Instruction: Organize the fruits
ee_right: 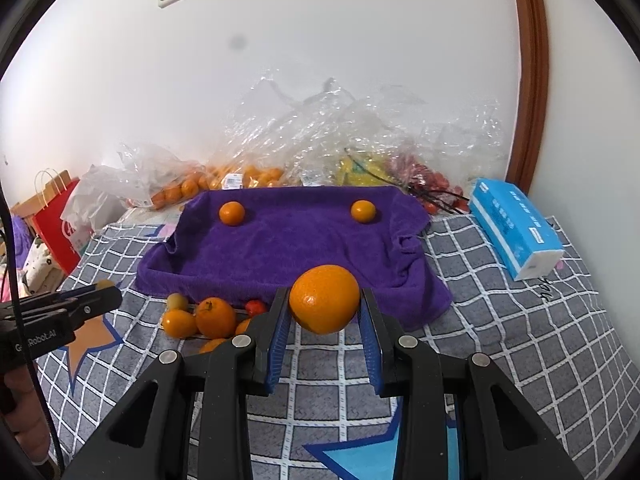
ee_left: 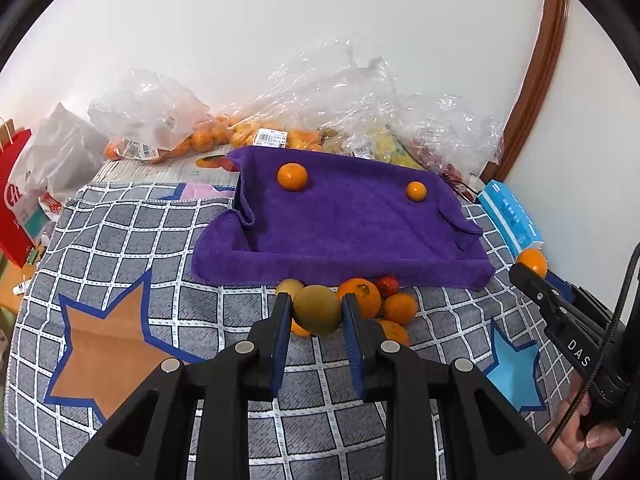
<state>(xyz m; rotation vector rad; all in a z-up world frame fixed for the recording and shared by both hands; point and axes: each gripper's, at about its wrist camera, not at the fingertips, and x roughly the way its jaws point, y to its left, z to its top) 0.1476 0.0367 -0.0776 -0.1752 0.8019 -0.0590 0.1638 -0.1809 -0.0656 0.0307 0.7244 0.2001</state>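
A tray draped in a purple towel [ee_left: 352, 232] [ee_right: 288, 248] holds two small oranges [ee_left: 292, 176] [ee_left: 416, 191] near its back edge. My left gripper [ee_left: 316, 312] is shut on a yellow-green round fruit [ee_left: 317, 310], held above a pile of loose oranges [ee_left: 362, 296] and a small red fruit [ee_left: 387, 285] in front of the tray. My right gripper [ee_right: 324, 304] is shut on a large orange [ee_right: 324, 298], held over the tray's front edge. In the right wrist view the pile [ee_right: 214, 316] lies to the left, with the left gripper [ee_right: 100, 298] beside it.
A grey checked cloth with star patches [ee_left: 120, 280] covers the table. Clear plastic bags of oranges and other fruit [ee_left: 280, 120] lie behind the tray by the wall. A blue tissue pack [ee_right: 516, 228] lies at right. A red paper bag [ee_left: 16, 200] stands at left.
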